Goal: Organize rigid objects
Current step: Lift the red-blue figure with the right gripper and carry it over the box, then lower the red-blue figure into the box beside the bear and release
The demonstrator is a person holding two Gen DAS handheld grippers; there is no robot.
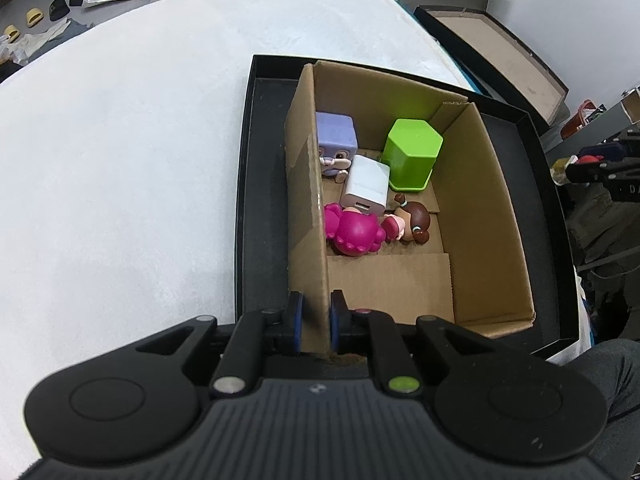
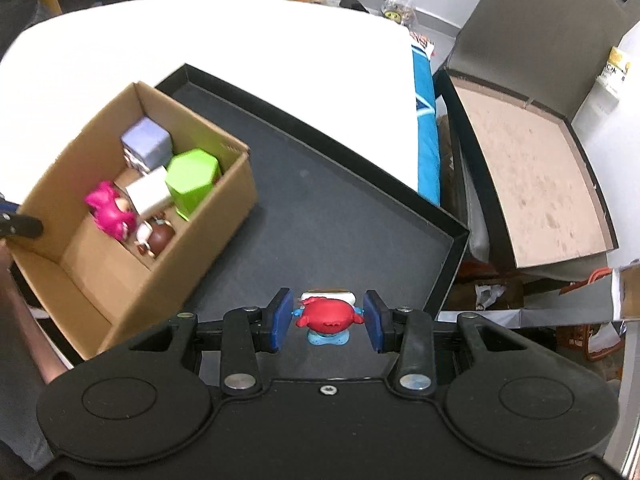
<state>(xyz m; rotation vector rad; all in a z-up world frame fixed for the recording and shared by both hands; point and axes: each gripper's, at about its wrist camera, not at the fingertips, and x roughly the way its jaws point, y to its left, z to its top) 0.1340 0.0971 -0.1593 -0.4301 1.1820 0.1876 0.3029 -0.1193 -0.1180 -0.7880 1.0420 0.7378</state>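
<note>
Left gripper [image 1: 315,322] clamps cardboard box [image 1: 472,184] wall steady; right gripper [image 2: 327,320], jaws wide around red crab figurine [image 2: 328,316], should close squarely before lifting.

Left gripper [image 1: 315,322] was nearly closed, its blue pads [image 1: 295,320] pinched on either side of the box wall [image 1: 308,216] at the near corner. Right gripper [image 2: 328,320] sat low over the tray [image 2: 320,216], jaws spread, pads [image 2: 280,318] flanking the red toy [image 2: 328,316] with small gaps both sides, not gripping.
</note>
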